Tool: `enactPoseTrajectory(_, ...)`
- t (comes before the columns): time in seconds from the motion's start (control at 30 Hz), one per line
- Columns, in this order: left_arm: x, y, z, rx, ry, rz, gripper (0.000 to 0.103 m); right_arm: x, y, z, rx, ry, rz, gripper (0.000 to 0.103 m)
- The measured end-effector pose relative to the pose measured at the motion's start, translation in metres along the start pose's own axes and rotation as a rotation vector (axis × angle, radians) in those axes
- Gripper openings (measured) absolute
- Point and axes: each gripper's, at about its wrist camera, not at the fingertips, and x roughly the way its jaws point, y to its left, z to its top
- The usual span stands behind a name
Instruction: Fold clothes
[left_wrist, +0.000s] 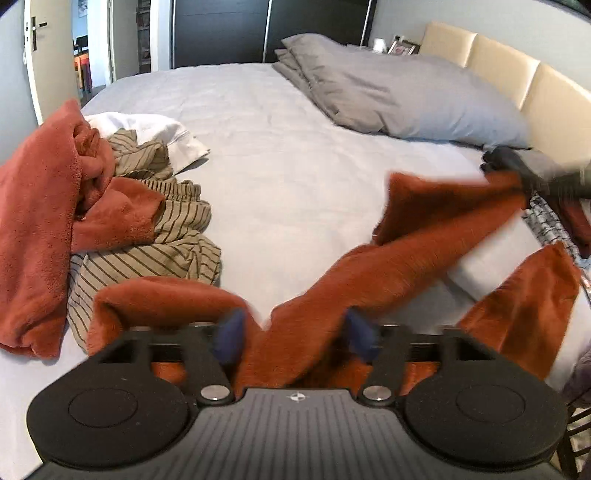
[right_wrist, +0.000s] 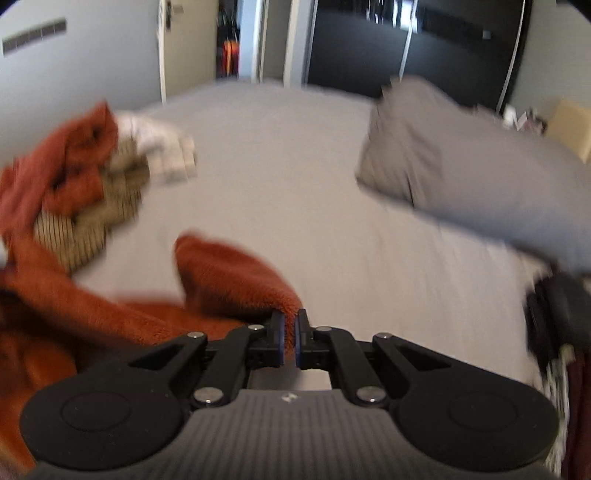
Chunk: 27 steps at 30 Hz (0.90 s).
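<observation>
Rust-red fleecy garment (left_wrist: 373, 273): stretched above the near edge of the bed, running from the left gripper up to the right gripper; one flap (left_wrist: 524, 306) hangs toward the bed's right edge.
Left gripper (left_wrist: 295, 332): jaws stand apart; blue pads (left_wrist: 231, 334) flank the rust-red cloth without pressing on it. The cloth passes between the fingers.
Right gripper (right_wrist: 290, 334): jaws closed, pads almost touching; a rust-red corner (right_wrist: 236, 273) sits at the fingertips. In the left wrist view the same gripper (left_wrist: 517, 173) pinches the garment's far end. Image blurred.
Bed with pale grey sheet (left_wrist: 280, 155): carries every item.
Laundry pile: second rust-red towelling piece (left_wrist: 40, 221), beige striped cloth (left_wrist: 173, 243) and white cloth (left_wrist: 155, 127), all heaped at the bed's left edge, well apart from the held garment.
Grey pillows (left_wrist: 388, 96): stacked at the head of the bed, against the cream padded headboard (left_wrist: 495, 59).
Patterned black-and-white fabric (left_wrist: 543, 218): at the bed's right edge, below the right gripper.
</observation>
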Motion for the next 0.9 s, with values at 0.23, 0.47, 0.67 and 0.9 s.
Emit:
enactPoseTrajectory(0.23, -0.010, 0.026, 0.004, -0.129, -0.043, 0.152, 0.066, 0.012, -0.011, -0.088, 0.029, 0.212, 0.049, 0.006)
enactPoseTrajectory(0.47, 0.012, 0.019, 0.019, -0.140, 0.027, 0.207, 0.066, -0.004, -0.003, -0.094, -0.062, 0.227, 0.082, 0.030)
enactPoseTrajectory(0.67, 0.035, 0.010, 0.024, -0.120, 0.101, 0.288, 0.059, -0.018, 0.022, -0.064, -0.123, 0.132, 0.142, 0.041)
enactPoseTrajectory(0.9, 0.053, 0.028, 0.023, -0.214, 0.131, 0.259, 0.042, 0.015, 0.083, -0.026, -0.221, 0.103, 0.202, 0.063)
